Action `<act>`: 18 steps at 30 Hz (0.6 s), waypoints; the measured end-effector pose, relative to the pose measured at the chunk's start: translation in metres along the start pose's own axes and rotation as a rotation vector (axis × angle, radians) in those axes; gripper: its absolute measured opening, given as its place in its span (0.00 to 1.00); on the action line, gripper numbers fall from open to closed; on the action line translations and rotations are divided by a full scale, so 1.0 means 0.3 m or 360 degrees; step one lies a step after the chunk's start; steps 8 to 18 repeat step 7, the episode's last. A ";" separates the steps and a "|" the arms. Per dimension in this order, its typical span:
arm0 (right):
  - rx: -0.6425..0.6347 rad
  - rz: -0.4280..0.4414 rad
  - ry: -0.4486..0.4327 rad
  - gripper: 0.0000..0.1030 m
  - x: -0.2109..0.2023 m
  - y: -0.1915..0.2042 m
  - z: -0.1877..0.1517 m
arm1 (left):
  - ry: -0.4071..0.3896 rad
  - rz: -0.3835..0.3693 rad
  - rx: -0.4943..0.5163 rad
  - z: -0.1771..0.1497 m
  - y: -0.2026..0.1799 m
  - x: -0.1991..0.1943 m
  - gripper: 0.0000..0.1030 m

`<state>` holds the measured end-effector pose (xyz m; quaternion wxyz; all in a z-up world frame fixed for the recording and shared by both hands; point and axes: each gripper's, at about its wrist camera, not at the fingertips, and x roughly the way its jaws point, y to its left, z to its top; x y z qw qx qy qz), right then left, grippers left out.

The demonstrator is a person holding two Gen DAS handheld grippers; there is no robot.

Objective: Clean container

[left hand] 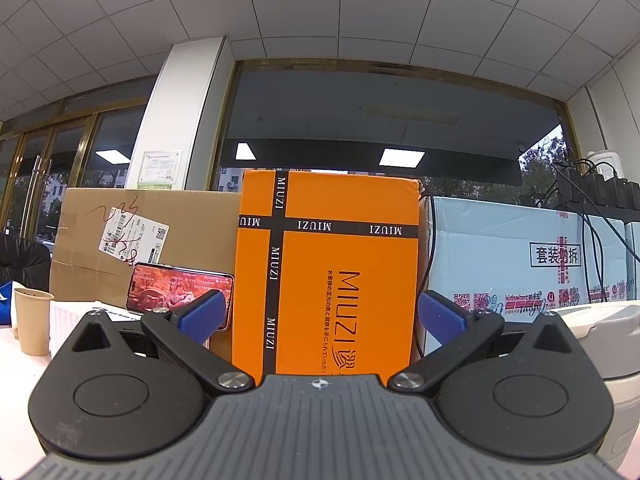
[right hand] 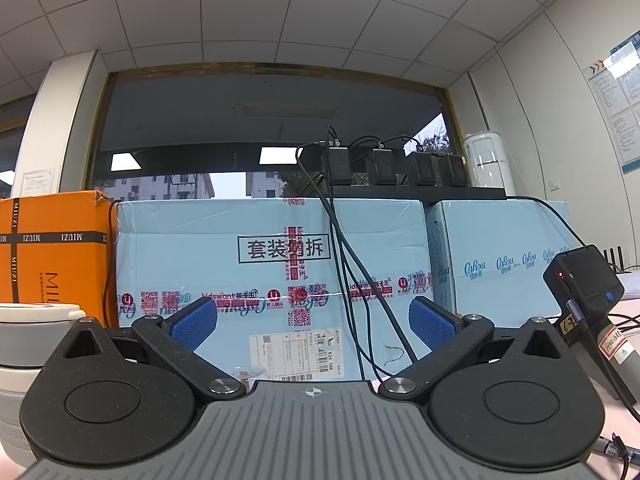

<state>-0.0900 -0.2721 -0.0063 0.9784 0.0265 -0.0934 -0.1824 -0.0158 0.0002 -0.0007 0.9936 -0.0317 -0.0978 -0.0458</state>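
Hovering low over the tabletop (left hand: 12,368), the left gripper (left hand: 320,312) with jaws spread wide and holding nothing — blue pads (left hand: 202,314) flanking an upright orange MIUZI box (left hand: 332,272) standing at the far side. Sitting at the right edge of the left wrist view, just beside that gripper's right arm, the white container (left hand: 600,344) with its lid on; showing again at the near left of the right wrist view (right hand: 28,344), beside the right gripper's left arm. Facing a pale blue carton (right hand: 264,264) at the far side, the right gripper (right hand: 312,322), jaws likewise wide apart and gripping nothing. Leaning against a brown cardboard box (left hand: 120,240) to the left of the orange box, a phone (left hand: 176,292) with its screen lit. Standing at the near left of the left view, a paper cup (left hand: 32,320). Trailing down the blue carton's face, black cables (right hand: 348,264) from a row of chargers (right hand: 384,168) on top. Resting at the right — a black device (right hand: 588,284) with a red light.
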 end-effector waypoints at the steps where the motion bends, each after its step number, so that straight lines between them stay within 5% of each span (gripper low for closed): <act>1: 0.0000 0.0000 0.0000 1.00 0.000 0.000 0.000 | 0.0002 0.0001 -0.0002 0.000 0.002 -0.002 1.00; 18: 0.0002 0.0001 0.0000 1.00 0.000 -0.001 0.000 | 0.0004 0.0004 -0.0014 -0.001 0.008 -0.006 1.00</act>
